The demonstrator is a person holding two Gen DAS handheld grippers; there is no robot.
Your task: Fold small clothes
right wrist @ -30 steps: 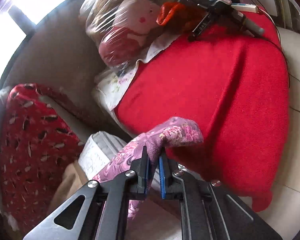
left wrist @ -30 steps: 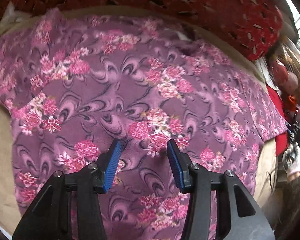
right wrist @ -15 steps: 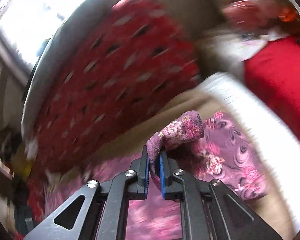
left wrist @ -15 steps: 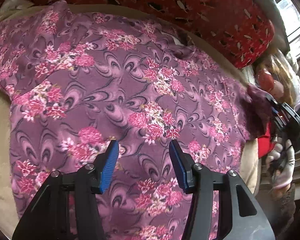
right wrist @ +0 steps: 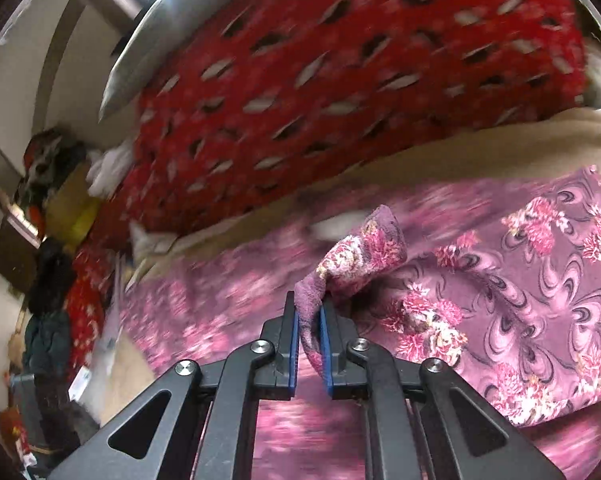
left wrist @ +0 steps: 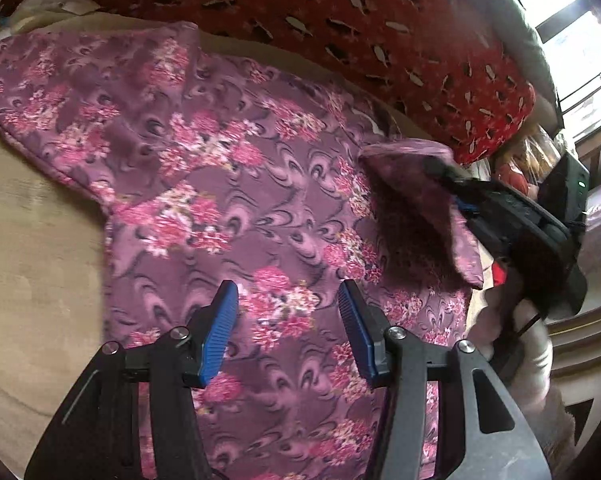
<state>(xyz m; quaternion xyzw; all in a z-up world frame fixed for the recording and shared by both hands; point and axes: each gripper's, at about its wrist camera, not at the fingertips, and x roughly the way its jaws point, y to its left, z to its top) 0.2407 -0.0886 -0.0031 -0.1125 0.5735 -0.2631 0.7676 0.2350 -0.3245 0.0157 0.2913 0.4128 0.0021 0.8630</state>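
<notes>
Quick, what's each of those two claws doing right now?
Left gripper: open, holding nothing, above the purple floral garment.
Right gripper: closed, pinching a lifted edge of that garment.

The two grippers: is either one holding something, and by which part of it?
The right gripper holds the purple floral garment by the end of its sleeve, jaws closed on it. The left gripper holds nothing; its jaws stand open.

Garment (left wrist: 236,184): soft fleecy matt cloth (floral print); right gripper (right wrist: 309,334) matt black plastic w/ ribbed pads.
</notes>
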